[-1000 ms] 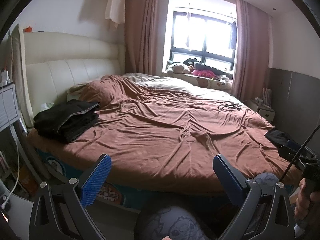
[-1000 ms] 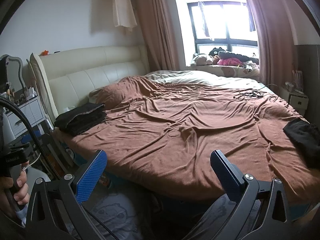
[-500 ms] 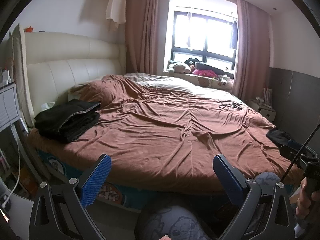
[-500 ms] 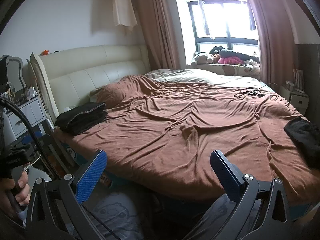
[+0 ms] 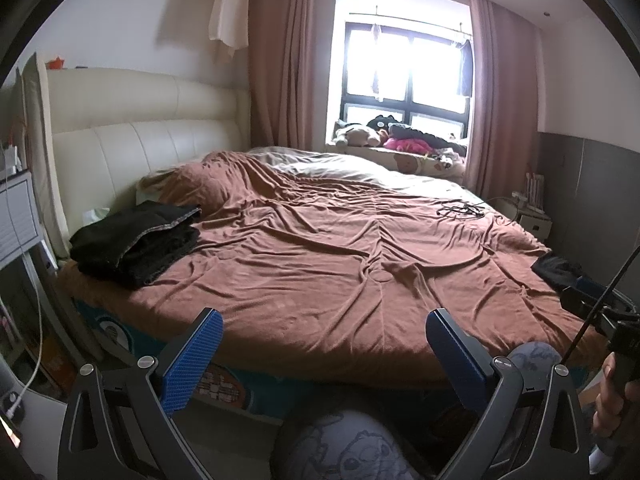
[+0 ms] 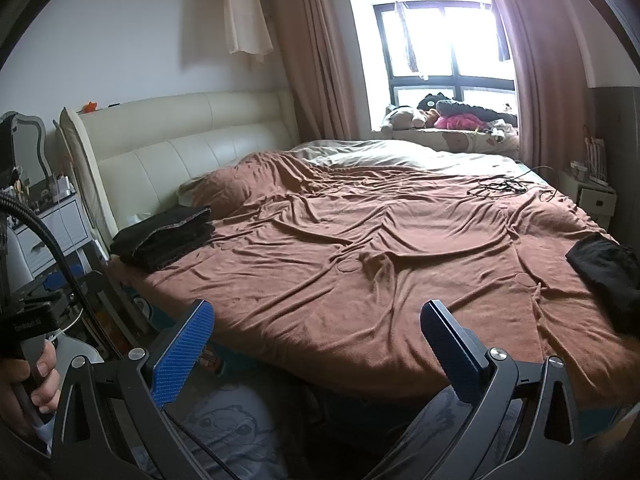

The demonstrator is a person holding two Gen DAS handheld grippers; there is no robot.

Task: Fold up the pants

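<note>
A stack of folded black pants point(image 5: 136, 242) lies at the left corner of the bed by the headboard; it also shows in the right wrist view point(image 6: 164, 238). A loose black garment point(image 6: 608, 276) lies at the bed's right edge, seen small in the left wrist view point(image 5: 556, 268). My left gripper point(image 5: 322, 328) is open and empty, held in front of the bed's near edge. My right gripper point(image 6: 316, 320) is open and empty, also short of the near edge. Neither touches any cloth.
The bed carries a wrinkled brown sheet point(image 5: 340, 264) with a black cable point(image 5: 460, 211) at the far right. A cream headboard point(image 5: 132, 148) stands at left, a nightstand point(image 6: 52, 232) beside it. My knees in patterned trousers point(image 5: 344, 444) sit below the grippers.
Both views have shifted slightly; the bed and folded pants sit a little further right and closer in the frames. Both grippers stay open and empty.
</note>
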